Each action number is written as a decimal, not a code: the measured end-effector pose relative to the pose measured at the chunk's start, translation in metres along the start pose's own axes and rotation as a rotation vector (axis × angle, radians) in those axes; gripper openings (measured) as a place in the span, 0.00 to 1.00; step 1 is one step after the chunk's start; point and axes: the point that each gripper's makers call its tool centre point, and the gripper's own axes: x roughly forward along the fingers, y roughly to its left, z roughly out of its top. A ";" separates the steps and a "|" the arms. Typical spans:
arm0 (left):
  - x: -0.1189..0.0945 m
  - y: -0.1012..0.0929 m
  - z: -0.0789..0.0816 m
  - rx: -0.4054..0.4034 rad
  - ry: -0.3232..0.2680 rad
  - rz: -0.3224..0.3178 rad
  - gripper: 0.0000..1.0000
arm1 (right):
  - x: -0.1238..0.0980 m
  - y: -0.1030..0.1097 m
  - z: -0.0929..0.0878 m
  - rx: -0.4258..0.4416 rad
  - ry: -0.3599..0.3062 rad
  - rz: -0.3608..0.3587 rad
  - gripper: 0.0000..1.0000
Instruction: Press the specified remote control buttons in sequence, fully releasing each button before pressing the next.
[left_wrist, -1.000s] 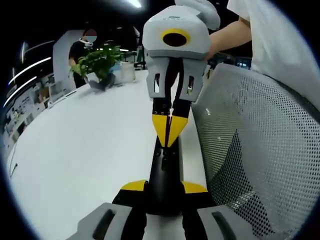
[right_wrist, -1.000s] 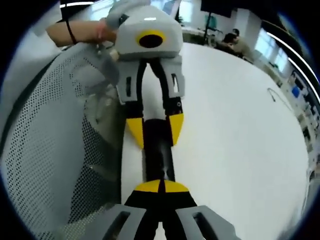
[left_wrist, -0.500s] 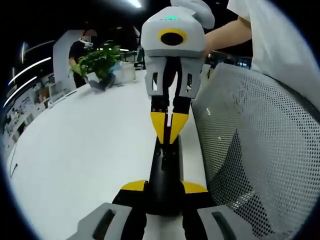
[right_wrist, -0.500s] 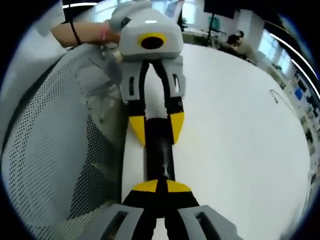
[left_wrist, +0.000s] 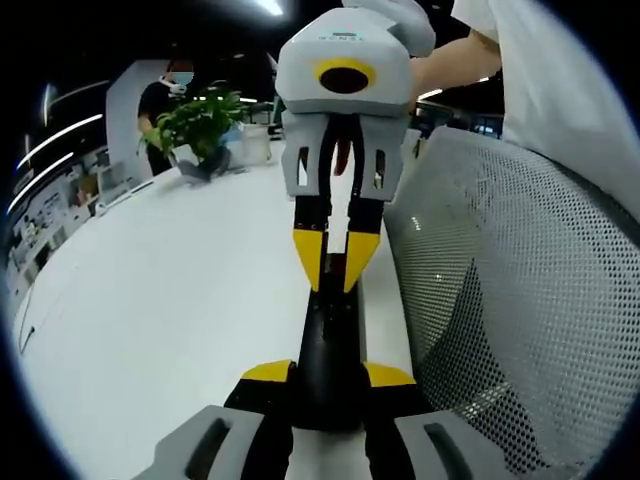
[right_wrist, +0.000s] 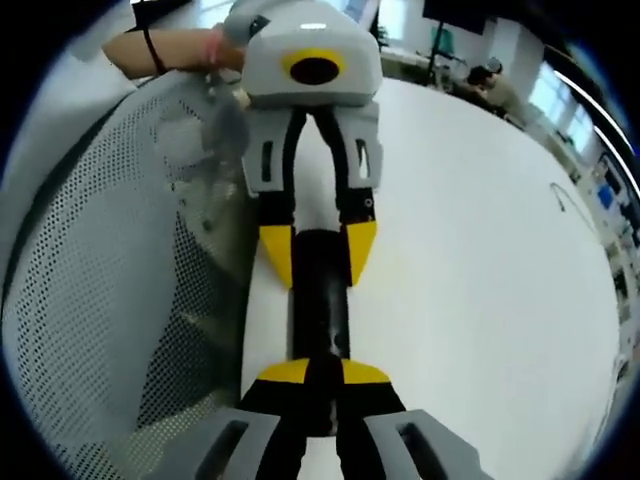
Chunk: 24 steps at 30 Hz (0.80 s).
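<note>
1. Left gripper view: left gripper (left_wrist: 327, 372) sits at 6 o'clock, its yellow-tipped jaws closed against the two sides of the black remote control (left_wrist: 328, 340), holding its near end.
2. The remote runs from 6 toward 12 o'clock above the white table (left_wrist: 170, 300).
3. At its far end the right gripper (left_wrist: 333, 262) points back toward the camera, jaws slightly parted, tips straddling the remote; contact cannot be told.
4. A mesh chair back (left_wrist: 520, 300) fills 3 o'clock.
5. A potted plant (left_wrist: 200, 125) stands far off at 11 o'clock.
6. Right gripper view: right gripper (right_wrist: 322, 373) at 6 o'clock, jaws a little apart over the remote (right_wrist: 320, 300); left gripper (right_wrist: 318, 250) clamps it at 12 o'clock.
</note>
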 end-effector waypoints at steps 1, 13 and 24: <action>0.000 0.000 0.000 0.000 0.000 -0.001 0.25 | 0.000 -0.001 0.000 0.010 0.004 0.008 0.06; 0.000 0.000 0.000 0.001 -0.002 -0.002 0.25 | -0.004 0.000 -0.004 0.070 -0.011 0.005 0.06; 0.000 -0.001 0.001 0.002 -0.001 -0.002 0.25 | -0.004 0.003 -0.008 0.002 0.057 -0.040 0.05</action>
